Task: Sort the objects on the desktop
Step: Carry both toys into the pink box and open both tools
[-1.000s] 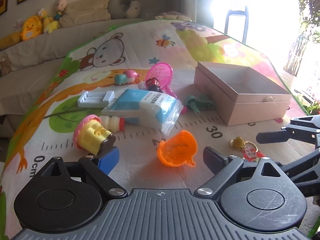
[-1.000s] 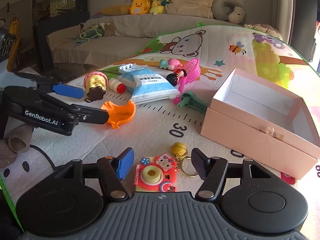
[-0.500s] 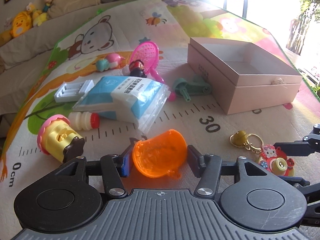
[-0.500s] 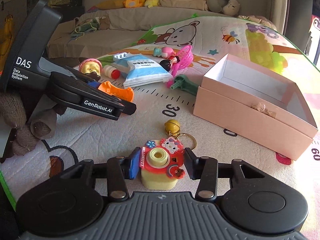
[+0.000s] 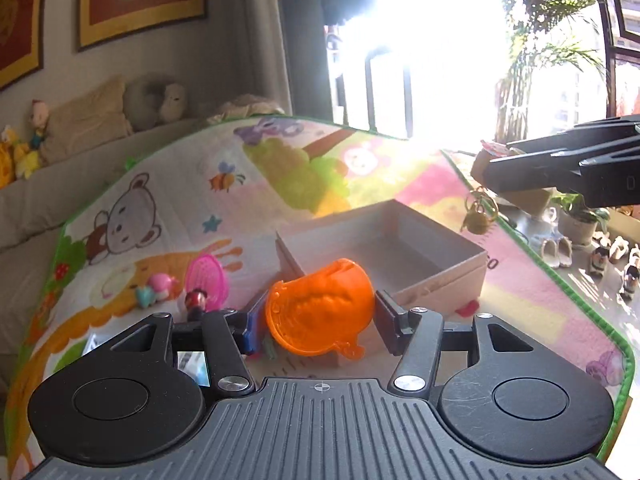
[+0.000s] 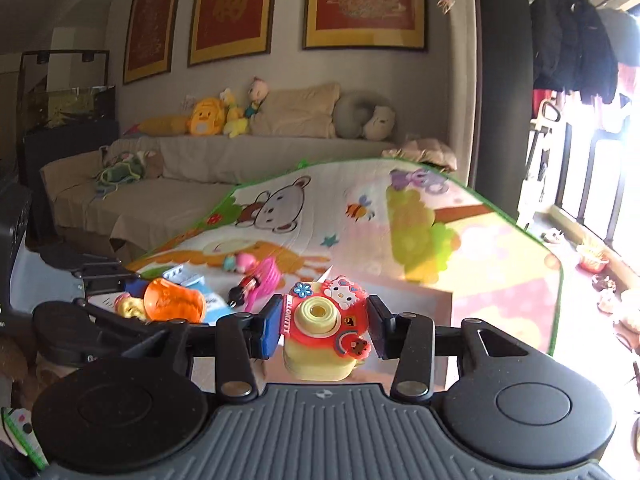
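Had left gripper (image 5: 320,316) clamped on orange cup (image 5: 320,312), cup on its side, lifted clear of play mat (image 5: 400,168), just in front of pink box (image 5: 440,276). Jaws had just closed in on it. Right gripper (image 6: 322,326) same deal, jaws just closed, pinching toy camera keychain (image 6: 320,328) off mat; its gold bell (image 5: 476,220) dangled above box's far right corner. Pink paddle (image 5: 206,280) and small doll (image 5: 196,300) lay on mat left of box.

Cartoon play mat (image 5: 280,184) under pink box (image 5: 440,276)
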`<state>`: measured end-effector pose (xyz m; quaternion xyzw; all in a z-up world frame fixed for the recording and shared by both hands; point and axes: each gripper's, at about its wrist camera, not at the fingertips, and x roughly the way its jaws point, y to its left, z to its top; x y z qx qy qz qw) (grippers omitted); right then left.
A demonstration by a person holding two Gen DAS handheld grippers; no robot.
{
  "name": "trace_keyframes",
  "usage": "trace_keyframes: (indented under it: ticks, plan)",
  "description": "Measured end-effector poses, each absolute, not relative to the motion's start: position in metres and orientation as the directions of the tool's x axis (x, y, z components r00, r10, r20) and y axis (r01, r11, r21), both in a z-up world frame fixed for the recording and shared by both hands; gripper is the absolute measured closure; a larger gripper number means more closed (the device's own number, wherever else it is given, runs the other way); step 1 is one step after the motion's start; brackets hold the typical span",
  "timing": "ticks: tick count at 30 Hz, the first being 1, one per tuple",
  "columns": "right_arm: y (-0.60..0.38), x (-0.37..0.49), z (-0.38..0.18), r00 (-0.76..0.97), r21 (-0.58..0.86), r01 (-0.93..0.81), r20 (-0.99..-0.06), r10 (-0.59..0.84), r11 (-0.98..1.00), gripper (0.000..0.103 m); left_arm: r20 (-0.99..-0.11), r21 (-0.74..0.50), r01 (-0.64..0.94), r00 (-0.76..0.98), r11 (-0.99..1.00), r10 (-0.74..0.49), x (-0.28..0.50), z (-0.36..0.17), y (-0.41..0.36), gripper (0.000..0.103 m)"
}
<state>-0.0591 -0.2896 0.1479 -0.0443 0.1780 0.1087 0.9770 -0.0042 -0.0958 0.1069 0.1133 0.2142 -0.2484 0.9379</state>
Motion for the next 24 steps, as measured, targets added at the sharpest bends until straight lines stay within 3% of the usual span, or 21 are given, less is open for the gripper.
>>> trace_keyframes:
  ticks: [3,6,9,10,15,17,20,24]
  plan:
    - [-0.302,-0.015,0.160,0.924,-0.027,-0.179,-0.349,0.159,0.983,0.060,-0.439,0.049,0.518,0.779,0.854,-0.447,0.040,0.110,-0.126,0.043]
    - [-0.316,0.038,0.150,0.892,0.037,-0.175,-0.417,0.175,0.984,0.058,-0.458,0.039,0.509,0.774,0.860,-0.437,0.080,0.098,-0.147,0.036]
    - [-0.326,0.069,0.124,0.875,0.030,-0.107,-0.473,0.108,0.994,0.046,-0.466,0.040,0.480,0.785,0.876,-0.409,0.086,0.086,-0.135,0.014]
    - [-0.328,0.073,0.116,0.873,0.005,-0.080,-0.481,0.072,0.997,0.046,-0.455,0.044,0.473,0.793,0.880,-0.404,0.078,0.084,-0.121,0.004]
    - [-0.346,0.082,0.065,0.821,-0.021,0.060,-0.568,-0.061,0.998,0.046,-0.500,0.091,0.431,0.800,0.898,-0.333,0.041,0.060,-0.075,0.004]
    - [-0.346,0.085,0.051,0.796,0.000,0.061,-0.604,-0.049,0.998,0.046,-0.538,0.078,0.411,0.784,0.908,-0.309,0.032,0.048,-0.059,0.004]
    - [-0.331,0.091,0.042,0.786,-0.019,0.065,-0.614,-0.063,0.998,0.036,-0.578,0.059,0.348,0.776,0.936,-0.252,0.023,0.033,-0.034,0.004]
    - [-0.316,0.108,0.042,0.786,0.026,0.015,-0.618,0.005,1.000,0.035,-0.555,0.051,0.275,0.807,0.960,-0.202,0.016,0.033,-0.011,0.003]
